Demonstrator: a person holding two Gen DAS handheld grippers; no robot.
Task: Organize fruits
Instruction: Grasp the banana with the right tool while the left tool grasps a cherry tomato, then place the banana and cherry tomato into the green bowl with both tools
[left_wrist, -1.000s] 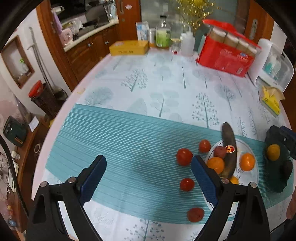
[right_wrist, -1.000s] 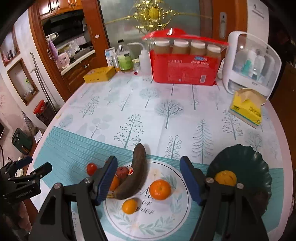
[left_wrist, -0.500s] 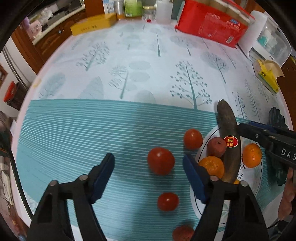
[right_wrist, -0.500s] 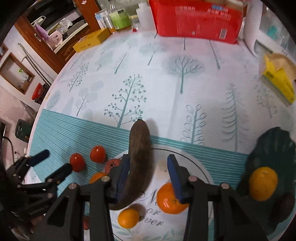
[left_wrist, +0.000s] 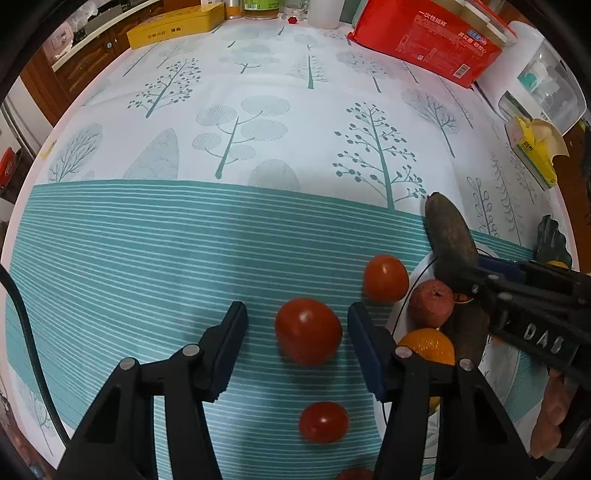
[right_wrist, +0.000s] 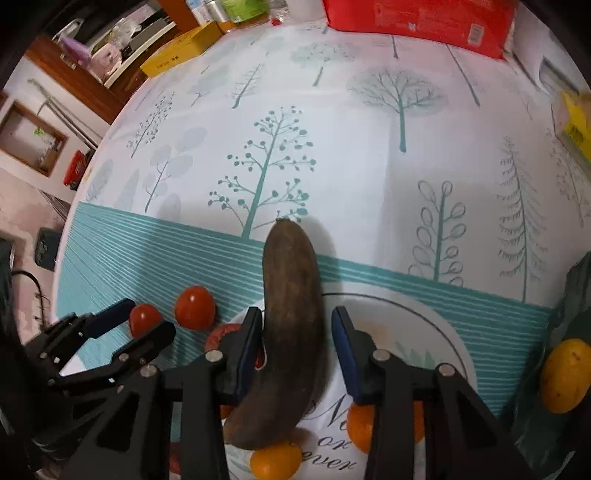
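Note:
My left gripper (left_wrist: 295, 315) is open, its jaws on either side of a red tomato (left_wrist: 308, 330) on the teal mat, not touching it. Two more tomatoes lie near, one further back (left_wrist: 385, 278) and one closer to me (left_wrist: 323, 422). My right gripper (right_wrist: 297, 325) is open around a brown overripe banana (right_wrist: 291, 321) that lies on the white plate (right_wrist: 439, 328); the left pad is close to it, with a gap on the right. The plate also holds oranges (right_wrist: 274, 459) and a dark red fruit (left_wrist: 430, 302). The left gripper shows in the right wrist view (right_wrist: 136, 325).
A dark green leaf-shaped dish (right_wrist: 569, 369) at the right holds a yellow-orange fruit (right_wrist: 564, 374). At the table's far side stand a red pack of cups (left_wrist: 428, 33), a yellow box (left_wrist: 173, 27), a yellow tissue pack (left_wrist: 532, 151) and a white appliance (left_wrist: 546, 85).
Both grippers have come down and forward. The left one now straddles the tomato; the right one now straddles the banana with narrower jaws than a second ago.

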